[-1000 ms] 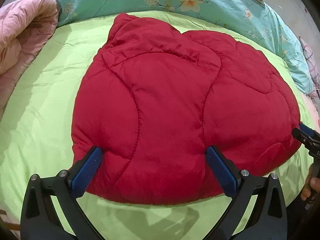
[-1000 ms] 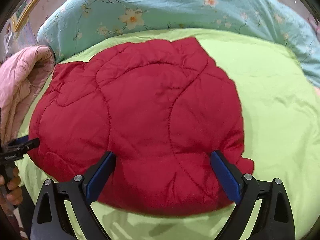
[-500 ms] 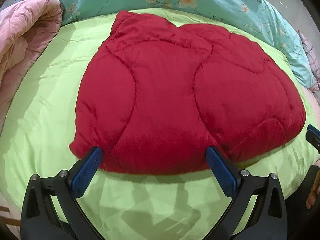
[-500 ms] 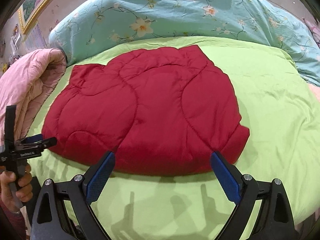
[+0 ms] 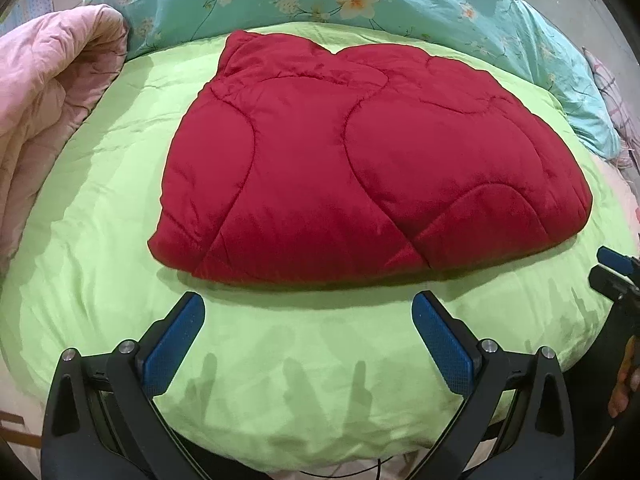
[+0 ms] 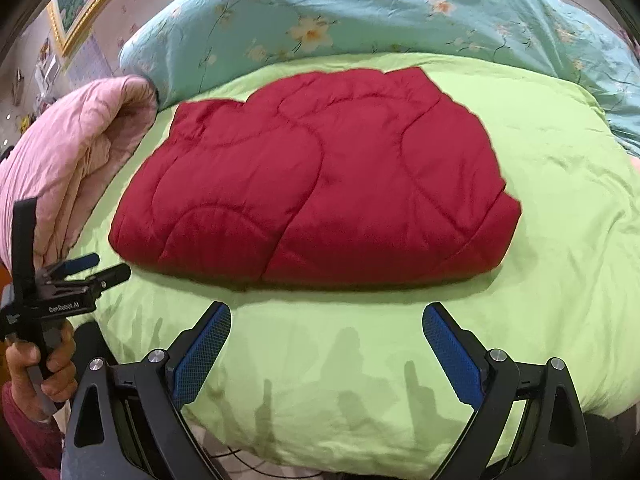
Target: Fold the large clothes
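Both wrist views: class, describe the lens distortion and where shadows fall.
Left wrist view: fisheye bows the green cover; dark corners; finger shadows ahead of the left gripper. Right wrist view: same bowing; shadow under the red quilted garment's near edge.

Picture frame [image 6: 76,8] cut off by the edge.

Folded red quilted garment [image 5: 360,168] on green bedcover [image 5: 100,240], spread left gripper [image 5: 308,320] just short.
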Motion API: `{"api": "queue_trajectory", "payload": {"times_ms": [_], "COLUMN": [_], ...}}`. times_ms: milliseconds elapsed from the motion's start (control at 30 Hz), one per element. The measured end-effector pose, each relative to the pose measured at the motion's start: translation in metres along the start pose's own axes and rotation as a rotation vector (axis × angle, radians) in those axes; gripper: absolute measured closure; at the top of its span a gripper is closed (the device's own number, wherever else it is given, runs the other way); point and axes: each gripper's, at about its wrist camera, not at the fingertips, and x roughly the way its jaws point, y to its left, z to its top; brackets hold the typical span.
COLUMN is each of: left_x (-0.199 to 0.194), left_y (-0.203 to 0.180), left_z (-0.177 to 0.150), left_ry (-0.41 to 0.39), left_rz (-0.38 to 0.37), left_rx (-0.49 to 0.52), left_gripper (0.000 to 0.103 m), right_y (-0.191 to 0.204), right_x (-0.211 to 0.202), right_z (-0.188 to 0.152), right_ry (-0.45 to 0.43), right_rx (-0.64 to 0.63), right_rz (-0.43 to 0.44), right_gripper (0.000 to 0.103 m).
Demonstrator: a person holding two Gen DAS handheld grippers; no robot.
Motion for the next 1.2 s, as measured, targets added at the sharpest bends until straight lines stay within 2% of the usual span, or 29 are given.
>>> {"api": "queue_trajectory", "payload": {"times_ms": [167,267,533,733,933,1200], "left_x": [-0.003,-0.016,-0.05,-0.061,-0.051,-0.027], "left_y": [-0.003,-0.008,-0.014,-0.023,-0.028,-0.019], "left_z": [-0.001,0.006,0.036,0.039,0.031,0.032], "left_ry": [0.002,-0.035,-0.13,-0.163,-0.156,-0.129], "left_rz": [-0.019,-0.006,-0.008,0.007,0.022,0.017], "left_rx": [-0.007,0.007,0.03,0.062,0.085,0.04], "left_gripper": [0.0,0.0,0.0,0.0,0.0,0.0], "right_y": [0.006,0.009,0.023,0.033,0.031,0.016], "right_x": [0.009,0.006,-0.036,-0.052,-0.034,-0.006], "right_z": [-0.004,0.0,0.031,0.045,0.042,0.039], "right_ry": [0.037,0.034,-0.081,-0.122,-0.087,-0.048], "right_rx": [-0.011,-0.025,-0.079,-0.117,-0.121,-0.078], "right_rz": [0.018,0.022,0.029,0.038,0.037,0.02], "right_gripper": [0.005,0.005,0.004,0.001,0.0,0.0]}}
